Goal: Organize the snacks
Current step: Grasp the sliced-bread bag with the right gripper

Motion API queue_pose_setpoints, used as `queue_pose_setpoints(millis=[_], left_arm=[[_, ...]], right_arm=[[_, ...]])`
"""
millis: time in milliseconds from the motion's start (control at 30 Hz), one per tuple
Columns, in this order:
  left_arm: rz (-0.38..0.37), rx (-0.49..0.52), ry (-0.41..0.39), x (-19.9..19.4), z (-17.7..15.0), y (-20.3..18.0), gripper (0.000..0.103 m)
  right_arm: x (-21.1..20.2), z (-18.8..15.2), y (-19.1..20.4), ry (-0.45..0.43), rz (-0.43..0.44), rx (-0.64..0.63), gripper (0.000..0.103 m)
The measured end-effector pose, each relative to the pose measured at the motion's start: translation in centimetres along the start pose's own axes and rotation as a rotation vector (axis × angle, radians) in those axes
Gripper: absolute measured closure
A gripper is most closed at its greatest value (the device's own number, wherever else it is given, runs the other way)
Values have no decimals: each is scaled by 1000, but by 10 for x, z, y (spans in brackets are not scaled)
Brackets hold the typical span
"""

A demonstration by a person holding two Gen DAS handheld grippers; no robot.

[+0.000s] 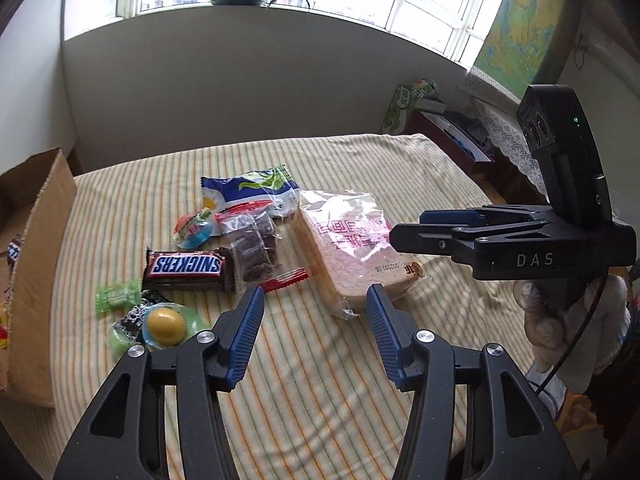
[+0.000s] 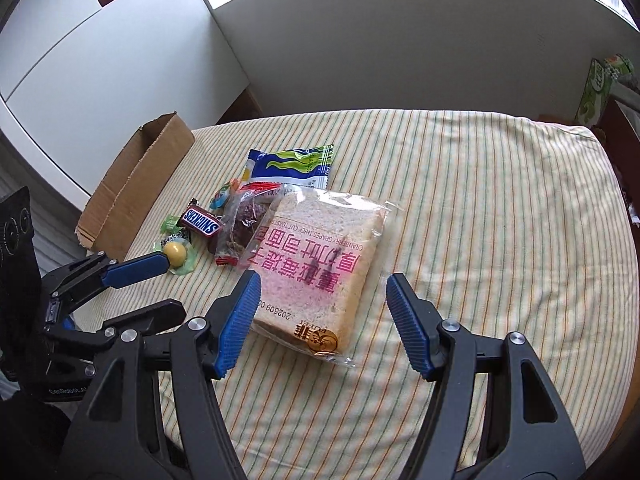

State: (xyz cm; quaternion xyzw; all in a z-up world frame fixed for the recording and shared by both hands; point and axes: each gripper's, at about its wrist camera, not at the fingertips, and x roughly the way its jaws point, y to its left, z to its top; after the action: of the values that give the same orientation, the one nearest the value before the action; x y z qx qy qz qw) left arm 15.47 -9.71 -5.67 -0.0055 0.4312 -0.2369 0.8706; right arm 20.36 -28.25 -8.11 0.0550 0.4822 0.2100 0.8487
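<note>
On the striped worktop [image 2: 480,200], a cardboard box [image 2: 136,184] stands at the left edge, well apart from the bagged bread [image 2: 316,264]. The bread lies just ahead of the right gripper [image 2: 322,316], whose fingers are spread with nothing between them. The left gripper [image 1: 316,320] is likewise spread and empty, above bare cloth near the bread's corner. Beside the bread a chocolate bar [image 1: 186,268] and small candies [image 1: 164,326] are clustered. The bread is best taken by its edges, squeezed lightly, since it crushes easily.
</note>
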Motion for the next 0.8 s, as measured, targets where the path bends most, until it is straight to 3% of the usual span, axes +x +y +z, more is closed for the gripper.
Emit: queue_pose_setpoints(millis=[567, 800], left_arm=[[-106, -3, 80, 44, 10, -6, 51], [-109, 39, 82, 50, 12, -13, 55]], right_arm=[[29, 2, -13, 73, 111, 54, 35], [33, 5, -11, 85, 97, 51, 49]])
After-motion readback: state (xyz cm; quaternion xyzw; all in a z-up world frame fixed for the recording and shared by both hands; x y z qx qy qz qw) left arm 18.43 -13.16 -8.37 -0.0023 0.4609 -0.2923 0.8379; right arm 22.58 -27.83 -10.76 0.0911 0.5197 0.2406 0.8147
